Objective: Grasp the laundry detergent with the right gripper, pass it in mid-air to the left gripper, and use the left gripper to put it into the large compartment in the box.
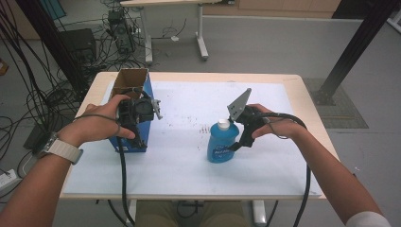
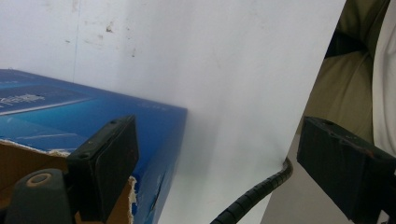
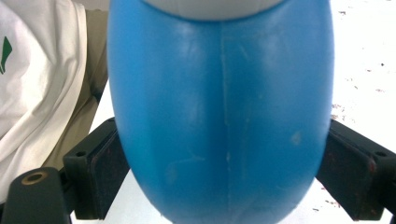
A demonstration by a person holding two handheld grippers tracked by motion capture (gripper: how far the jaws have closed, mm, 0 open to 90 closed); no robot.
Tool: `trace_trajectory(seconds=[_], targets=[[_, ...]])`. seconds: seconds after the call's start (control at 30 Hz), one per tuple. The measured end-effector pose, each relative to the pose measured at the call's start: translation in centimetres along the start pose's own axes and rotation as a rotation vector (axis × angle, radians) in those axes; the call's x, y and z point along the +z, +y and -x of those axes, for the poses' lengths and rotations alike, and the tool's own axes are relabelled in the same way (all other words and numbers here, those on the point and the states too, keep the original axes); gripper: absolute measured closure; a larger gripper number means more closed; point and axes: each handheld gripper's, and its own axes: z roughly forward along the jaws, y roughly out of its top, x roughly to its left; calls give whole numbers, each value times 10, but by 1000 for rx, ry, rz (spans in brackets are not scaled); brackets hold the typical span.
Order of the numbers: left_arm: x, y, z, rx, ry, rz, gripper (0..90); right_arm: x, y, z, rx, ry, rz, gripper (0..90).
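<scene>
My right gripper (image 1: 235, 142) has its fingers (image 3: 100, 172) around the blue bottle (image 1: 221, 142), pads flanking its belly and all but touching; I can't tell if they press yet. The bottle stands on the tabletop (image 1: 189, 161), unlifted. My left gripper (image 1: 142, 124) has its fingers open at the box (image 1: 124, 85) wall, one inside. I can't see what the box holds.

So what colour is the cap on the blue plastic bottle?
White cap, clearest in the high view.
</scene>
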Motion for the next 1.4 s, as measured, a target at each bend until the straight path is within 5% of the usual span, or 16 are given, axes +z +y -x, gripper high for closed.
trace_trajectory(seconds=[1.4], targets=[[3,0,0,-3,-5,1,134,12,-11,-2,15,-7,73,145]])
